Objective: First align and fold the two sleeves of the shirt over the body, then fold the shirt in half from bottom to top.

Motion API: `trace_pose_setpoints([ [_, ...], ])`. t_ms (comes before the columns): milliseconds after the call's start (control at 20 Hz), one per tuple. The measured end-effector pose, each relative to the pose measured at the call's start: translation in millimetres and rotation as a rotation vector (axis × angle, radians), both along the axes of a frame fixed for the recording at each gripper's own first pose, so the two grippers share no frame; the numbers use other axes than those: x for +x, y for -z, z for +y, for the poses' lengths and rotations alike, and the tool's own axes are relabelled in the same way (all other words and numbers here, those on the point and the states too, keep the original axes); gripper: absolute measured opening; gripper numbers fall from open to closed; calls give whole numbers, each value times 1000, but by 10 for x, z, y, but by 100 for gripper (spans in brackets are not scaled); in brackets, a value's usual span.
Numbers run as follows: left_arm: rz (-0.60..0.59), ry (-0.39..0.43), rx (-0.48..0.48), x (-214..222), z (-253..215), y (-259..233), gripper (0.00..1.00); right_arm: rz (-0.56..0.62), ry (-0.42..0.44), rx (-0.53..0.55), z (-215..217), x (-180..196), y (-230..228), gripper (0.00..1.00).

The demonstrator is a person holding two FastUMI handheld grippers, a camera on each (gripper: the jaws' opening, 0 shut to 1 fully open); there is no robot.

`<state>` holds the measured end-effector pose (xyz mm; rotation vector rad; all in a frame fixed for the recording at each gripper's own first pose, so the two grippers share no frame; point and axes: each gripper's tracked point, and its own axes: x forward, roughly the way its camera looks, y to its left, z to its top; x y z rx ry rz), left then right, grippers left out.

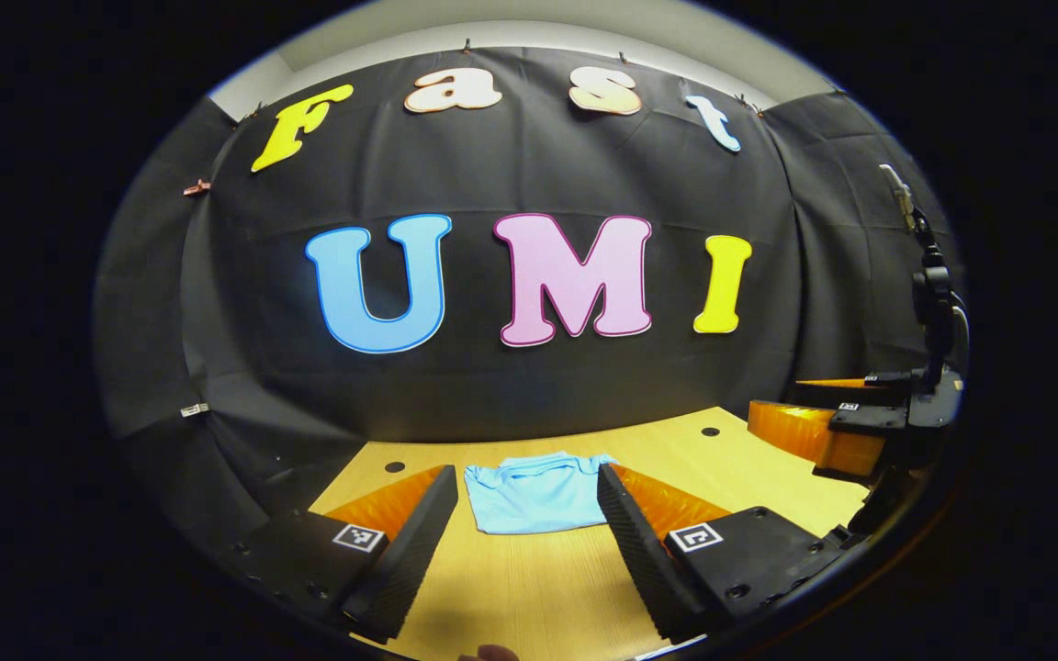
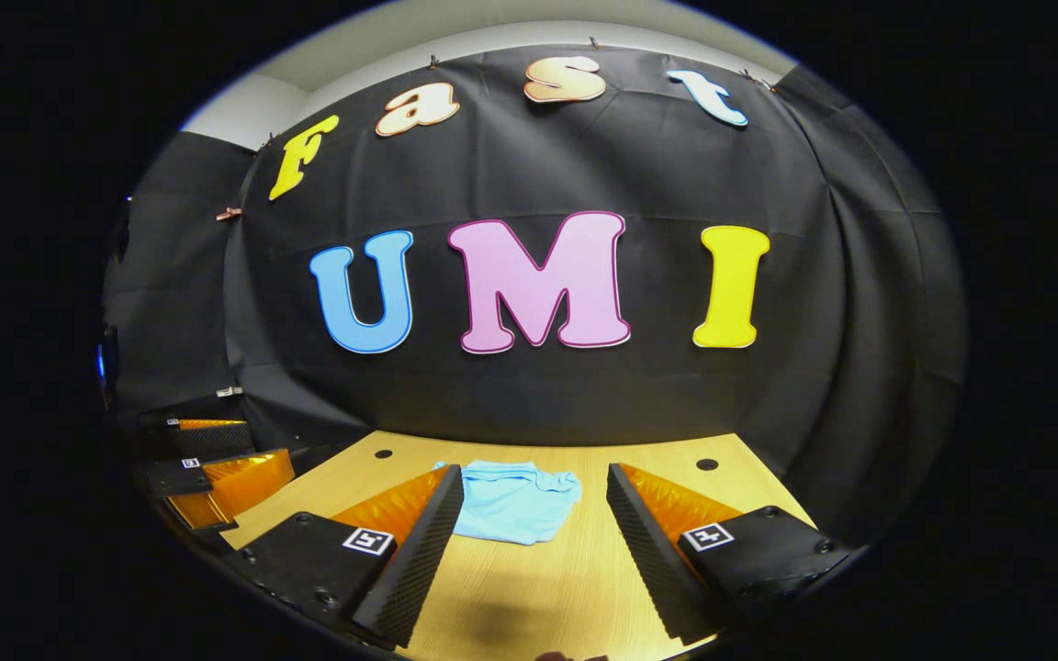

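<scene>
A light blue shirt [image 1: 534,493] lies folded into a small flat rectangle on the wooden table [image 1: 538,588], near its far edge. In the right gripper view the shirt [image 2: 515,500] rests in the same spot, its right edge slightly rumpled. My left gripper [image 1: 524,514] hovers above the table in front of the shirt, open, nothing between its fingers. My right gripper [image 2: 534,519] is open too, held back from the shirt. The right gripper [image 1: 846,427] also appears at the right edge of the left gripper view, and the left gripper [image 2: 212,468] at the left edge of the right gripper view.
Round dark holes [image 1: 710,431] mark the table top near its back edge. The black cloth wall rises directly behind the table. A dark stand [image 1: 928,285] rises at the far right in the left gripper view.
</scene>
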<state>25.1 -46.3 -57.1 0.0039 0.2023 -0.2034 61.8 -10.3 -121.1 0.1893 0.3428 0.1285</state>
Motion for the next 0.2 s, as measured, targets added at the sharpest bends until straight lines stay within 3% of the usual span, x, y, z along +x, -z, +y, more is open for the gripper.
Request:
trace_pose_setpoints([
  [200, 11, -3, -16, -7, 22, 0, 97, 3, -7, -3, 29, -48, 6, 98],
])
